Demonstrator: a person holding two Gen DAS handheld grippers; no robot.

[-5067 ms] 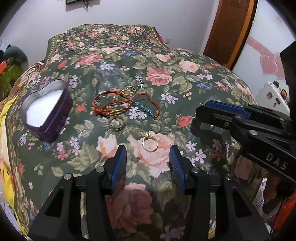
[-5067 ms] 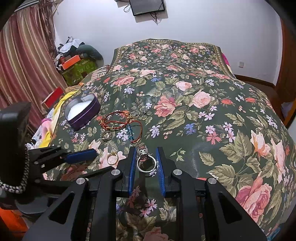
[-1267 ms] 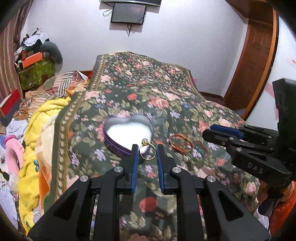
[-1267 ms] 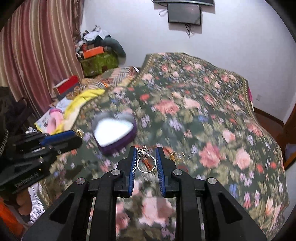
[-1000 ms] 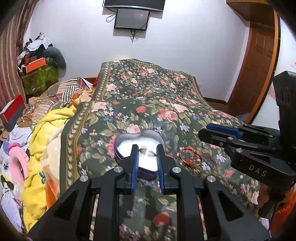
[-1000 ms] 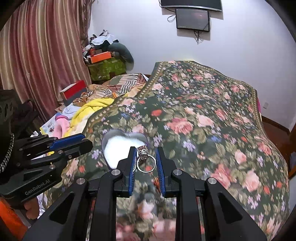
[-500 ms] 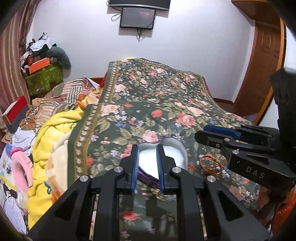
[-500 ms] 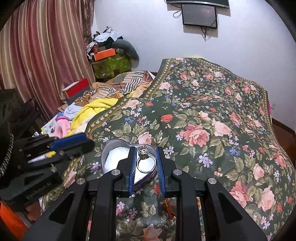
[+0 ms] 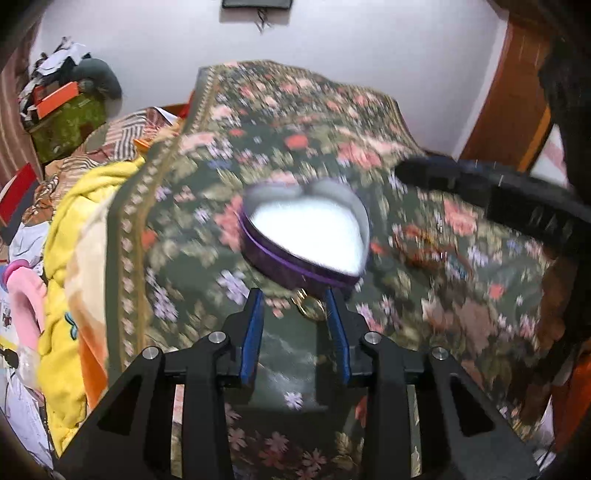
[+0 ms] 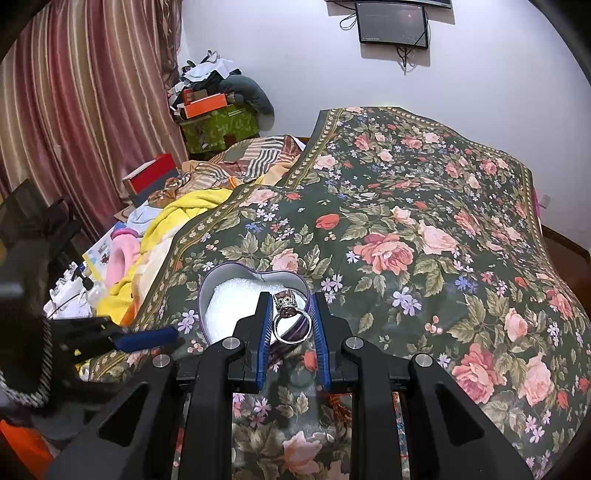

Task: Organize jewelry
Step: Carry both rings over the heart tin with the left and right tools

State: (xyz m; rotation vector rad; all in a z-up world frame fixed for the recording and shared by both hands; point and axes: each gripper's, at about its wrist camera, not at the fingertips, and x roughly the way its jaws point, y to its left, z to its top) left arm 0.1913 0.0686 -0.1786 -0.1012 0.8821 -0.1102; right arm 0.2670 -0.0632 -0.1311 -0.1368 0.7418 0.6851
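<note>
Pinching silver ring (image 10: 289, 320): right hand-held gripper (image 10: 289, 317) | left hand-held gripper (image 9: 294, 308) parted | gold ring (image 9: 309, 304) blurred

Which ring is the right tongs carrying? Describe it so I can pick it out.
Start at the floral bedspread, then find the purple heart-shaped tin with the white lining near its edge. Just in front of the tin, the right tongs grip the silver ring. Its ornate crown-like top sets it apart.

A white wall (image 10: 480, 74) carries a small dark screen (image 10: 391, 24). Striped red curtains (image 10: 74, 110) hang at the left. A brown wooden door (image 9: 502, 99) stands at the right. A floral bedspread (image 10: 424, 229) covers the bed.
</note>
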